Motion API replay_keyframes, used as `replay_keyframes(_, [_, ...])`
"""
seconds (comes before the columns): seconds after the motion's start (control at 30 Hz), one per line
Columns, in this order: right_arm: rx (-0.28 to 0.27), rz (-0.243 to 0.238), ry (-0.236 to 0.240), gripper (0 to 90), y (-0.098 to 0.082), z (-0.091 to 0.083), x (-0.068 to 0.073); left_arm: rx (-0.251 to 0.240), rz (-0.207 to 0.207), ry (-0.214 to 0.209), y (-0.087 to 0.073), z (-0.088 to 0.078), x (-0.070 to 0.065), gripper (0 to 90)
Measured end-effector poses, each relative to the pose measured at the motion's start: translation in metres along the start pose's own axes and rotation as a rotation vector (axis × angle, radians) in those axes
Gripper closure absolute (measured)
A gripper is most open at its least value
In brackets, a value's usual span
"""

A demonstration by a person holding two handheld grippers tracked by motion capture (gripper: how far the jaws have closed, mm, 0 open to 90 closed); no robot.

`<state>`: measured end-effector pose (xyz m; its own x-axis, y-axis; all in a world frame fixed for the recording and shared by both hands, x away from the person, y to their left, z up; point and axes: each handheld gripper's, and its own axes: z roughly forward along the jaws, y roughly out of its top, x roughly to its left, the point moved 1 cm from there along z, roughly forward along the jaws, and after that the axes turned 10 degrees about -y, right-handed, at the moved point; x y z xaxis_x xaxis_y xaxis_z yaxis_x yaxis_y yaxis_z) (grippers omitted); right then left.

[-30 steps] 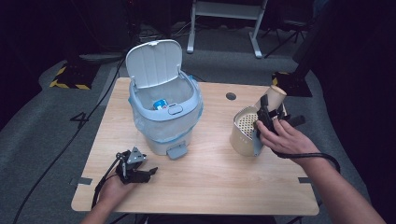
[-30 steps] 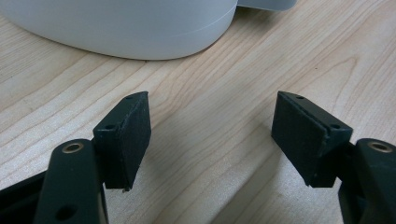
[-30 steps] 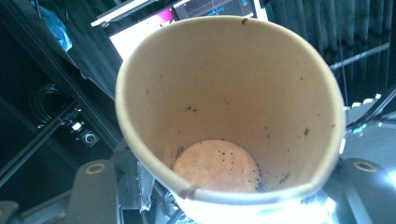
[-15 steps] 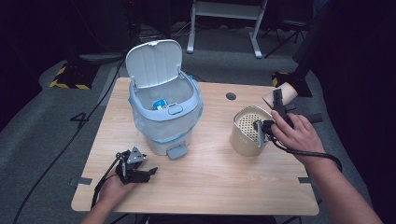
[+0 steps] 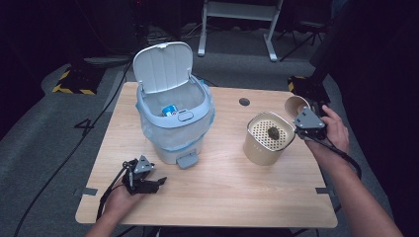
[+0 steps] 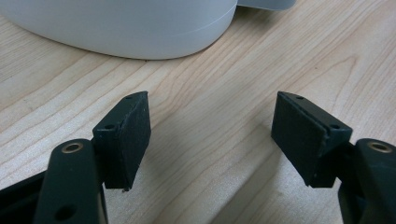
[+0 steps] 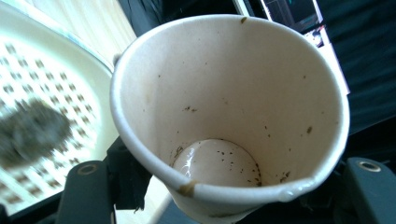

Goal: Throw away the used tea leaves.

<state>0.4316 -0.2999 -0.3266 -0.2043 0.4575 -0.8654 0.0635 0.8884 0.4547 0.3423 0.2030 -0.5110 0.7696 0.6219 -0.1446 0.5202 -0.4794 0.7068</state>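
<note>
Paper cup [image 7: 233,121] clamped between the jaws of the right gripper [image 5: 307,124], jaws just easing a little wider yet pressing its sides; held tilted above the table's [image 5: 237,197] right edge, just beside the round tin [image 5: 267,140] with its holed insert and dark clump [image 5: 272,132]. Cup empty but for specks. Left gripper [image 5: 141,177] resting near the bin [image 5: 173,118], jaws apart, nothing between.

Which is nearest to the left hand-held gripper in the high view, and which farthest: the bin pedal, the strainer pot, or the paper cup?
From the left hand-held gripper:
1. Bin pedal, just beyond it, right.
2. Strainer pot, across the table, right.
3. Paper cup, far right, held.
</note>
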Motion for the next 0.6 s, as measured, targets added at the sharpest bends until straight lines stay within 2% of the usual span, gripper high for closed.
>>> replay_keyframes(0.1, [-0.023,0.188,0.056,33.2,-0.006,-0.002,-0.007,0.000,0.001,-0.002,0.000,0.000,0.000,28.7])
replay_keyframes(0.13, [-0.023,0.188,0.056,33.2,-0.006,-0.002,-0.007,0.000,0.001,-0.002,0.000,0.000,0.000,28.7])
replay_keyframes(0.17, [-0.027,0.308,0.103,33.1,-0.009,-0.002,-0.011,0.001,0.002,-0.003,0.000,0.000,0.001,28.7])
replay_keyframes(0.2, [-0.027,0.308,0.103,33.1,-0.009,-0.002,-0.011,0.001,0.002,-0.003,0.000,0.000,0.001,28.7])
replay_keyframes(0.23, [-0.022,0.422,0.158,33.1,-0.011,-0.003,-0.014,0.001,0.002,-0.004,0.000,0.000,0.001,28.7])
replay_keyframes(0.3, [-0.014,0.519,0.206,33.0,-0.013,-0.004,-0.016,0.001,0.002,-0.004,0.000,0.000,0.001,28.7])
replay_keyframes(0.33, [-0.014,0.519,0.206,33.0,-0.013,-0.004,-0.016,0.001,0.002,-0.004,0.000,0.000,0.001,28.7])
replay_keyframes(0.37, [-0.011,0.556,0.228,33.0,-0.014,-0.004,-0.018,0.001,0.002,-0.003,0.000,0.000,0.001,28.7])
replay_keyframes(0.4, [-0.007,0.631,0.277,32.9,-0.017,-0.003,-0.020,0.001,0.002,-0.003,0.000,0.000,0.001,28.6])
replay_keyframes(0.43, [-0.007,0.631,0.277,32.9,-0.017,-0.003,-0.020,0.001,0.002,-0.003,0.000,0.000,0.001,28.7])
replay_keyframes(0.47, [-0.008,0.676,0.307,32.8,-0.019,-0.003,-0.022,0.001,0.002,-0.003,0.000,0.000,0.001,28.7])
replay_keyframes(0.6, [-0.002,0.737,0.353,32.8,-0.021,-0.003,-0.025,0.001,0.002,-0.003,0.000,0.000,0.001,28.6])
